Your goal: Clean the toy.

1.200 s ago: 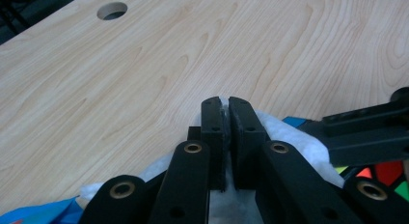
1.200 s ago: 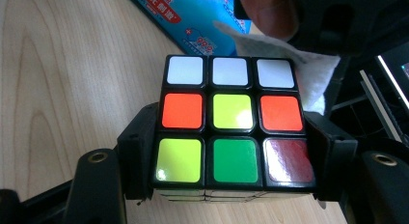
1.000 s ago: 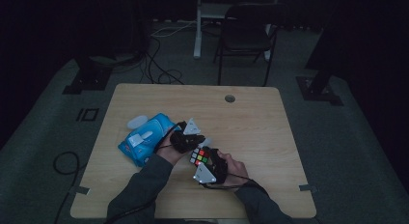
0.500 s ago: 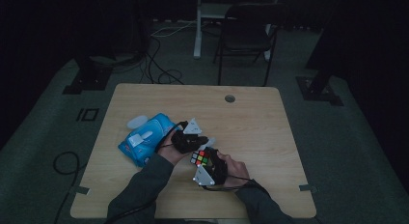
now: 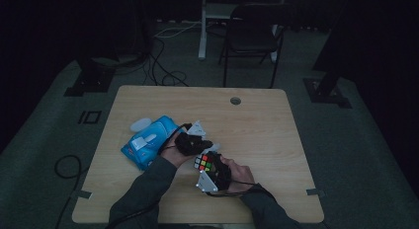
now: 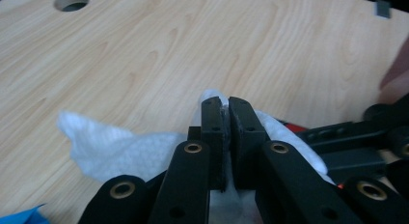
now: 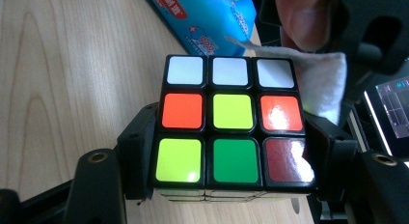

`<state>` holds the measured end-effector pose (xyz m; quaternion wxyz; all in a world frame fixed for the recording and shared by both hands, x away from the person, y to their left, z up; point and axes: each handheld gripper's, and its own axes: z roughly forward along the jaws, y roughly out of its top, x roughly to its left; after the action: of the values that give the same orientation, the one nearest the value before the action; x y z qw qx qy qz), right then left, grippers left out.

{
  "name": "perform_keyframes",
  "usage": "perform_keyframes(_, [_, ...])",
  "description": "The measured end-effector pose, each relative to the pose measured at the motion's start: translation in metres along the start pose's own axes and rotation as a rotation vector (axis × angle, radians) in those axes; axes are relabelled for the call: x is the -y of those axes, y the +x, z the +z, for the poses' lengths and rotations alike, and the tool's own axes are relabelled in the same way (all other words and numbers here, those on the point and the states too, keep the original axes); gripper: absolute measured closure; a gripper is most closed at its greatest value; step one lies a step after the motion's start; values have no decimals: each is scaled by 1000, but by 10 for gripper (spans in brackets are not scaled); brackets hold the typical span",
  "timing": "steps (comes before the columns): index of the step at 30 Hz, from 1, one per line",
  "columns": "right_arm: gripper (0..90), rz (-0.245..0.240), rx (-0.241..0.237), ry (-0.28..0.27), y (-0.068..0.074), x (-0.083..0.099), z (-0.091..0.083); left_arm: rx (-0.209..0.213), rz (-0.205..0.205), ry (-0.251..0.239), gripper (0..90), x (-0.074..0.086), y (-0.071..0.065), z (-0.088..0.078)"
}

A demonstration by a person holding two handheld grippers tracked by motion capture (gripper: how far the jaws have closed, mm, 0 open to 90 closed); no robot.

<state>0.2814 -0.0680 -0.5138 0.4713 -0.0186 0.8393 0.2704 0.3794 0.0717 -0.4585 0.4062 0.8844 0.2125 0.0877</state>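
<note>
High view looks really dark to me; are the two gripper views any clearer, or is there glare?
High view: dim, underexposed, the wooden table murky. Left gripper view: bright, the white wipe sharp, near jaws slightly soft. Right gripper view: well lit, glare streaks on the multicoloured puzzle cube, on its right-hand stickers.

The high view looks forward and down on the whole table (image 5: 257,115). Each gripper view sits close along its own jaws; all share the white wipe (image 6: 111,147).
</note>
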Motion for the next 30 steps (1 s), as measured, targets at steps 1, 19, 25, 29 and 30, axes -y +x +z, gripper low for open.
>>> perform_keyframes(1, [340,-1,0,-2,0,0,0,11,-1,-5,869,-1,0,0])
perform_keyframes(19, [340,-14,1,-9,0,-1,-2,-29,1,23,871,3,6,0])
perform_keyframes(25, [340,-16,3,-12,-1,-1,-2,20,16,0,871,-1,0,-1])
perform_keyframes(29, [340,9,0,-20,-3,0,-3,-2,16,0,871,-1,1,-3])
perform_keyframes(30, [340,19,-3,-22,-4,1,-3,-12,17,0,871,0,1,-3])
